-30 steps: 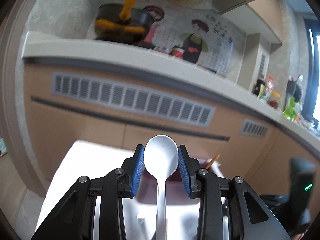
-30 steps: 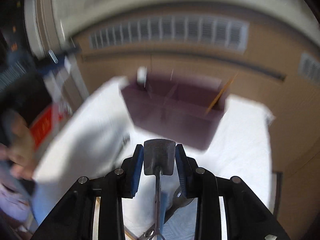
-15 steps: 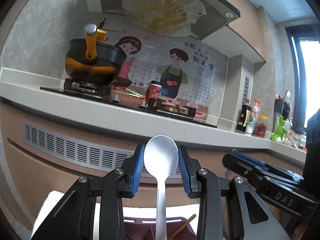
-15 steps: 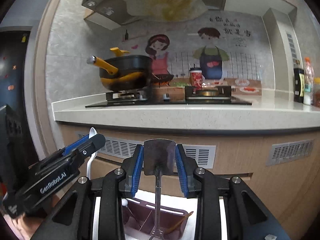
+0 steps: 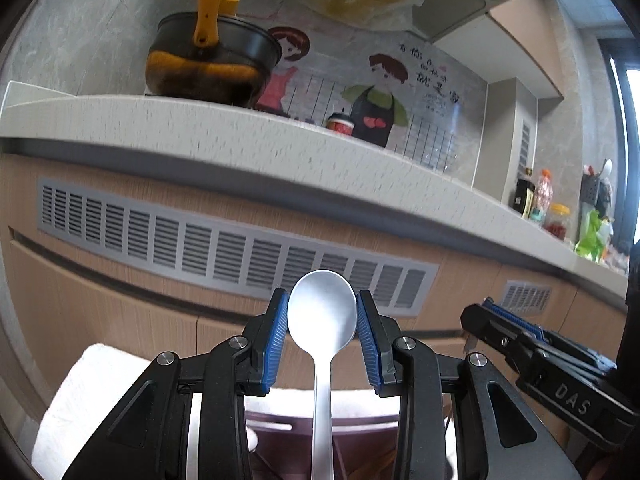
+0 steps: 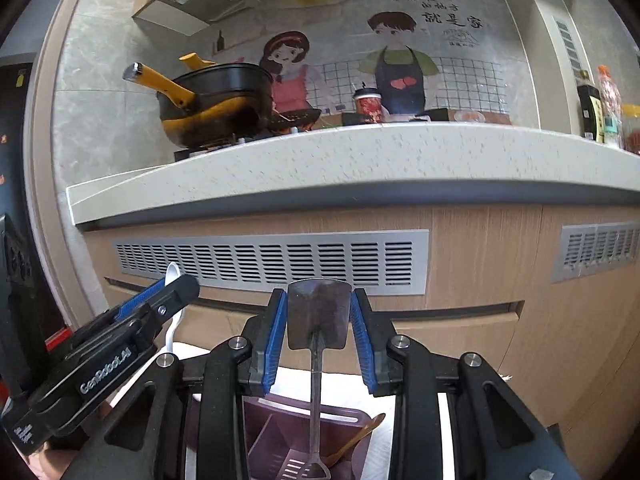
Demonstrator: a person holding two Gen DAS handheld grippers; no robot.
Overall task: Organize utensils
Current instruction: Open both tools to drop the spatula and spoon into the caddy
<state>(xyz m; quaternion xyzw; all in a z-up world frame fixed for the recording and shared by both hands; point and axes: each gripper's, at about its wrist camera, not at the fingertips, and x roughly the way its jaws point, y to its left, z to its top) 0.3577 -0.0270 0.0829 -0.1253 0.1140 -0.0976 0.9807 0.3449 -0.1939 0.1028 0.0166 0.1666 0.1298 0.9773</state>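
The maroon utensil holder (image 6: 304,436) sits on a white cloth (image 5: 76,400) directly below both grippers, and everything turns on that vertical relation: each utensil hangs with its long axis running straight down toward the holder's compartments. The left gripper (image 5: 322,316) is clamped on the bowl of a silver spoon (image 5: 322,320), whose handle drops toward the holder's rim at the bottom of the left wrist view. The right gripper (image 6: 319,316) is clenched on the blade of a small metal spatula (image 6: 318,312); its handle descends into the holder, the slotted lower end appearing to reach a compartment beside a wooden utensil (image 6: 354,438) that leans against the holder's right wall. Judging by this, the spatula is nearer to being seated, while the spoon looks to hang just above the holder and needs lowering along its own axis.
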